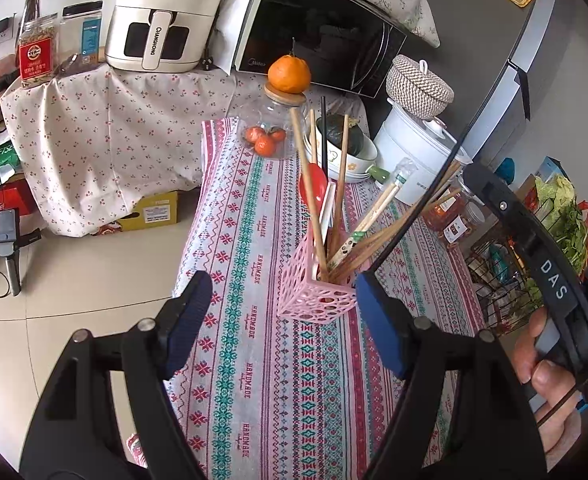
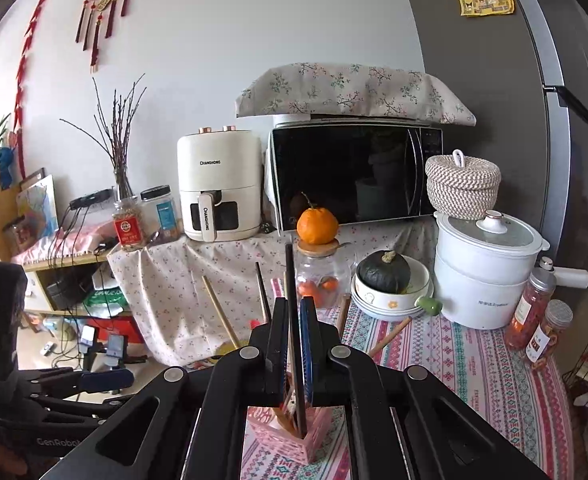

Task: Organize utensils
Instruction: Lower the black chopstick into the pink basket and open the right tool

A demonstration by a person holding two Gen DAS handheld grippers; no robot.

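A jar (image 1: 34, 54) with a red label too small to read stands far left, beside a cream air fryer (image 1: 162, 16) marked CHANGHONG. The microwave (image 1: 314, 32) badge is blurred. The striped cloth (image 1: 250, 240) repeats HANDMADE. The left gripper (image 1: 282, 320) hangs wide open, empty, just short of the pink holder (image 1: 314, 300), a lattice box mid-table holding chopsticks (image 1: 310, 184) and a red spoon (image 1: 312, 184). The right gripper (image 2: 294, 344) is clamped on a black chopstick (image 2: 290, 280) whose lower end sits in the holder, which it largely hides; its side reads DAS.
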